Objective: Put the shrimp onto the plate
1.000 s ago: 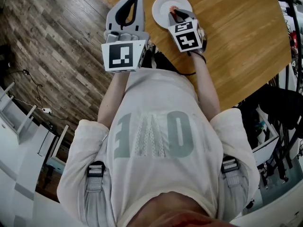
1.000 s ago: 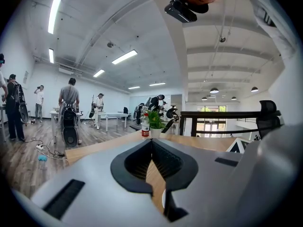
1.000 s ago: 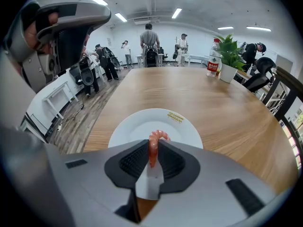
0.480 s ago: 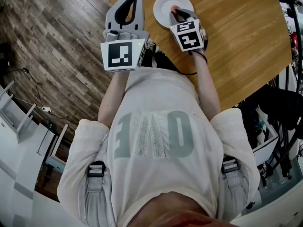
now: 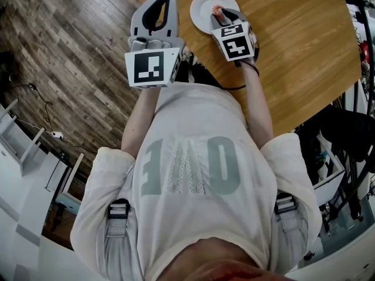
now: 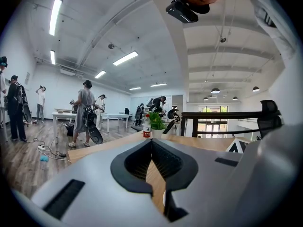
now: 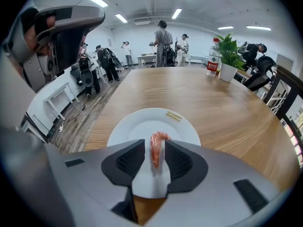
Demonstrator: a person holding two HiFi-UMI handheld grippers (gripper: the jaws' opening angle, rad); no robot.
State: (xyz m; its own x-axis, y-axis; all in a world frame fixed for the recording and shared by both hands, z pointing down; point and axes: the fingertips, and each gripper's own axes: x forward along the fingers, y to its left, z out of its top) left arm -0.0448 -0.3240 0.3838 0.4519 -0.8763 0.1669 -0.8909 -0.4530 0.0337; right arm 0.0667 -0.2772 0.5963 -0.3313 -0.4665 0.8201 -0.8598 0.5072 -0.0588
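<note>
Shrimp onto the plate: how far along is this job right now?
Done: the shrimp is over the near side of the white plate. In hand: the right gripper is opening its jaws, the shrimp between them with gaps either side. Left: draw that gripper back clear. The left gripper is shut, empty, beside the plate.

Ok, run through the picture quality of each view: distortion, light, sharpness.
Head view: heavy fisheye bows the table edge and the floorboards; even light, sharp. Left gripper view: black corners, ceiling lights blown out to white, beams curved. Right gripper view: shrimp and plate crisp, no glare, corners black.
</note>
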